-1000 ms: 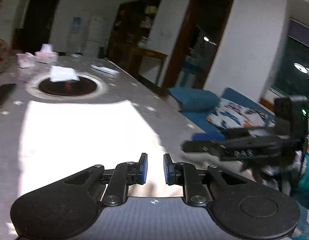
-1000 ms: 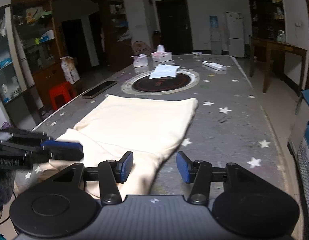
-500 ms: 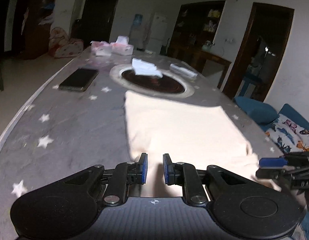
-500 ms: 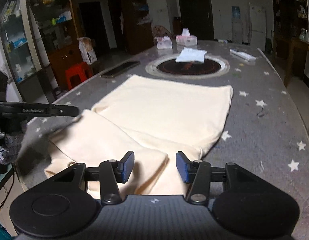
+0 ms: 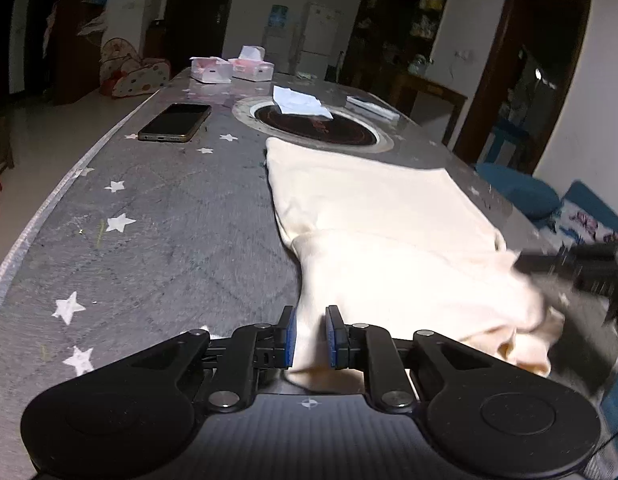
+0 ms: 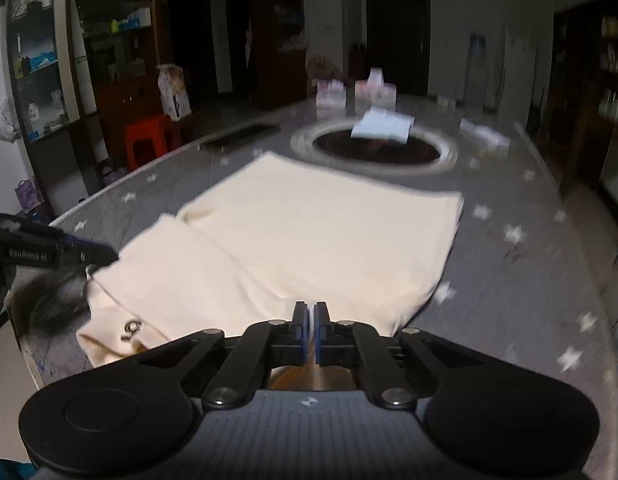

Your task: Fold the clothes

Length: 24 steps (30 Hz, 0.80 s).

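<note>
Right gripper (image 6: 311, 334) jaws, open a second ago, have snapped shut on the near edge of the cream cotton garment (image 6: 309, 236); both hands have slid in toward it.

Left wrist view: left gripper (image 5: 311, 336) jaws stand narrow, pinching a fold of the same garment (image 5: 389, 248) at its near left corner. It lies flat on the grey star-print counter (image 5: 149, 216), long axis running away toward the round dark hob.

Right wrist view: blurred; both near corners held, likely to lift and fold the hem forward. The garment's folded sleeve part sits near left.
</note>
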Each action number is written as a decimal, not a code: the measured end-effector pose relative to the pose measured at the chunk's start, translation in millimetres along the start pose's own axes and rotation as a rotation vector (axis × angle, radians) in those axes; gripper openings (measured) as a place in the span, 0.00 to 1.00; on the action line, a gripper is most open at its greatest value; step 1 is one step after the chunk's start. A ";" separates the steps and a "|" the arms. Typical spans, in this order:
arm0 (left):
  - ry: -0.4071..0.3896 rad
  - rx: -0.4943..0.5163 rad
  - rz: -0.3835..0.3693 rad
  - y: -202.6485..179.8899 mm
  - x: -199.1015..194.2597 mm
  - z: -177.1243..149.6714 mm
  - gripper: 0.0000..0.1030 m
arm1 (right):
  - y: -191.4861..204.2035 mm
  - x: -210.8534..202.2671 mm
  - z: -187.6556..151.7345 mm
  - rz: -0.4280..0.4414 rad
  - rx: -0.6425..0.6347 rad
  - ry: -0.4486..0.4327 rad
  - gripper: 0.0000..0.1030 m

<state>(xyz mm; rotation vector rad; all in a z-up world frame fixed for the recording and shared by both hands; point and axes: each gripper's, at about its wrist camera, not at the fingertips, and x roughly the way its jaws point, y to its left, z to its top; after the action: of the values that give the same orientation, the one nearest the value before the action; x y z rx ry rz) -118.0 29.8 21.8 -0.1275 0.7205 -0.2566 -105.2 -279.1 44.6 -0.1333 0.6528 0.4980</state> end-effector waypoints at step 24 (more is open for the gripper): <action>-0.020 0.030 -0.059 -9.7 45.3 41.8 0.18 | -7.5 17.6 -12.4 -0.029 0.031 0.064 0.10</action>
<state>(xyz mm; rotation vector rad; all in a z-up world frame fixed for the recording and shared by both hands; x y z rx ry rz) -59.3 9.1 26.2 -0.1229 0.6938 -0.3219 -96.4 -282.0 23.8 -0.1301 0.7203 0.4575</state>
